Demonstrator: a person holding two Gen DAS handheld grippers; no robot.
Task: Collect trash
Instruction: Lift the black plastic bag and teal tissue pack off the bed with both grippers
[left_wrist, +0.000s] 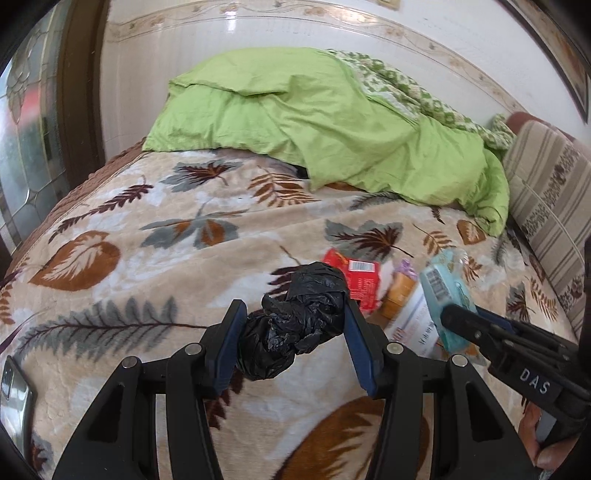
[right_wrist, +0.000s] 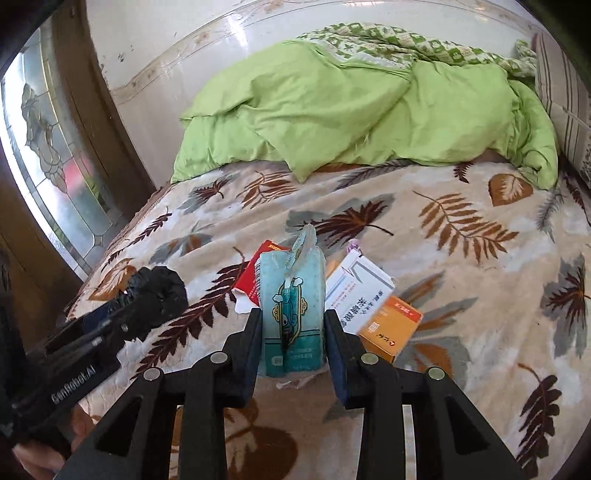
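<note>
From your left wrist camera, your left gripper (left_wrist: 295, 325) has its two black fingers partly closed on a crumpled black plastic bag (left_wrist: 295, 321), which bulges between the blue pads above the leaf-patterned beige fleece blanket (left_wrist: 147, 229). Just beyond the bag, a flat red wrapper with a barcode (left_wrist: 356, 277) lies on the blanket, and to its right sit a small orange cardboard box (left_wrist: 399, 295) and a white printed box (left_wrist: 415, 325), close together. At the right edge your right gripper (left_wrist: 458, 317) reaches in, clamped on a pale teal tissue packet (left_wrist: 445, 288). A rumpled lime-green duvet (left_wrist: 314, 122) is heaped at the far side. A phone-like dark slab (left_wrist: 14, 391) lies at the near left edge.

From your right wrist camera, your right gripper (right_wrist: 293, 332) is closed narrowly on the teal tissue packet (right_wrist: 293, 314), held upright with both pads pressing its sides. Behind it on the blanket (right_wrist: 461, 258) lie the red wrapper (right_wrist: 255, 273) to the left, the white box (right_wrist: 358, 288) and the orange box (right_wrist: 391, 328) to the right. Your left gripper (right_wrist: 147, 299) shows at the left, gripping the black bag (right_wrist: 162, 288). The green duvet (right_wrist: 351, 110) fills the far side.
</note>
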